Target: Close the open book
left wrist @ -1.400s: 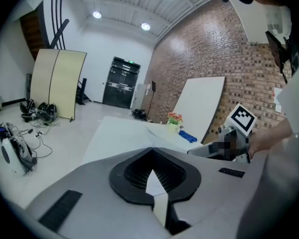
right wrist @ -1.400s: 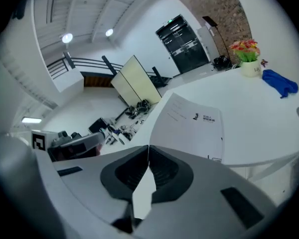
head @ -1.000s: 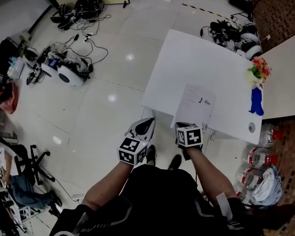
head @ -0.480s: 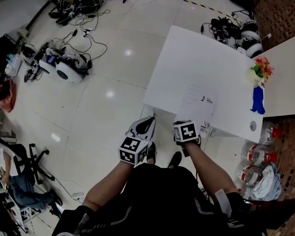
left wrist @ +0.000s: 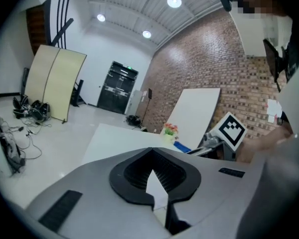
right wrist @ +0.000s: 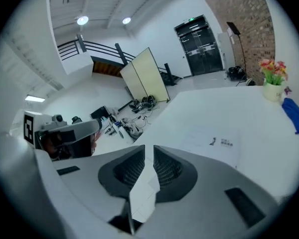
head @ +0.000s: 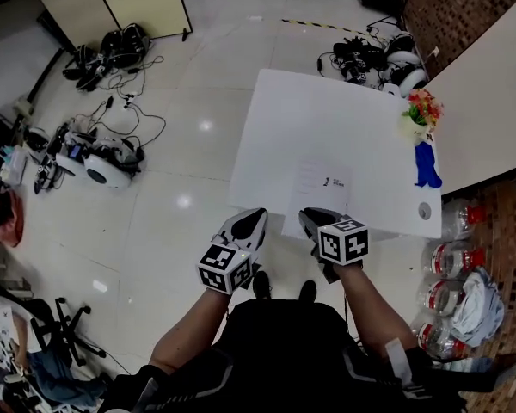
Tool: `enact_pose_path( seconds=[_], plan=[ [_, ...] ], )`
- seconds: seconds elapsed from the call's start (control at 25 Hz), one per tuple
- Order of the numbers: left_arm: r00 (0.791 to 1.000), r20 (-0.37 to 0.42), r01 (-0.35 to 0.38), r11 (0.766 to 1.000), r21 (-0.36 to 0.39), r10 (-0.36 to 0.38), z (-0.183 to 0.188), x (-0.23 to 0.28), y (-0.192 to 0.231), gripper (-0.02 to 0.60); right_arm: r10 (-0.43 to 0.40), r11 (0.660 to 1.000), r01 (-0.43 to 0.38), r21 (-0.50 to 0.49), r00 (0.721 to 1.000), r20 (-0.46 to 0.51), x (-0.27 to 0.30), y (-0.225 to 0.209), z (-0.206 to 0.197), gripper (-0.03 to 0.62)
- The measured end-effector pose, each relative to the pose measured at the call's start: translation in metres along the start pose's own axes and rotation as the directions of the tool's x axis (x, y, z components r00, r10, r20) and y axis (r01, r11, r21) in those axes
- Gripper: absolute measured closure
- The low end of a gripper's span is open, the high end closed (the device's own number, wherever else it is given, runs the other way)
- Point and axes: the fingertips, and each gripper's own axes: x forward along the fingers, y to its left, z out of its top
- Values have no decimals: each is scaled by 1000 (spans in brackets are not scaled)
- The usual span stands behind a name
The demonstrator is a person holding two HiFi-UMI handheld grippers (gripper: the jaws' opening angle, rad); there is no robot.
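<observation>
The book (head: pixel 320 186) lies flat on the white table (head: pixel 327 110) near its front edge, showing a white cover with small print. It also shows in the right gripper view as the book (right wrist: pixel 209 139). My right gripper (head: pixel 314 219) hangs over the book's near edge. Its jaws have just been opening and stand a narrow gap apart with nothing between them, as the right gripper (right wrist: pixel 148 151) shows. My left gripper (head: pixel 252 219) is off the table's front left corner, and the left gripper (left wrist: pixel 152 152) has its tips touching, holding nothing.
A vase of flowers (head: pixel 421 110), a blue object (head: pixel 427 166) and a small round item (head: pixel 425 211) stand along the table's right side. Water bottles (head: pixel 447 274) sit on the floor at right. Cables and gear (head: pixel 95 157) lie on the floor at left.
Both grippers have risen a little at the table's front edge. The head view has shifted, so the table sits further left in frame. The book has not moved.
</observation>
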Motion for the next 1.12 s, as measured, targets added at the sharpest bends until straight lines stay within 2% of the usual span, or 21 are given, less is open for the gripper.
enact_pose_path(
  seconds=[0.08,0.2,0.24,0.32,0.48,0.6,0.84,1.0,1.12],
  plan=[
    [999,13,52,999,5,-52,10,5,-15,588,-9,1000,9,-1,998,64,-29,-12,19,559],
    [997,18,74,996,50,-75,28,12,-29,586,-57,998,60,-14,979,194,-70,-32,49,566],
    [996,25,88,994,60,-89,35,15,-35,586,-82,996,89,-23,974,211,-79,-39,55,594],
    [992,42,119,991,65,-122,47,22,-49,586,-118,990,131,-45,970,211,-92,-51,60,595],
    [989,45,135,986,94,-139,56,34,-73,588,-117,992,124,-11,958,262,-112,-62,62,595],
    [991,34,127,984,123,-132,59,41,-83,588,-123,991,132,-18,958,261,-119,-66,60,595],
    [996,43,73,988,133,-80,65,39,-106,586,-130,991,136,-12,961,243,-137,-80,48,595],
    [998,47,26,986,162,-34,67,35,-125,588,-89,996,88,14,962,260,-152,-84,39,595],
    [999,49,0,986,166,-9,63,30,-138,588,-52,998,56,-7,963,265,-160,-79,34,595]
  ],
)
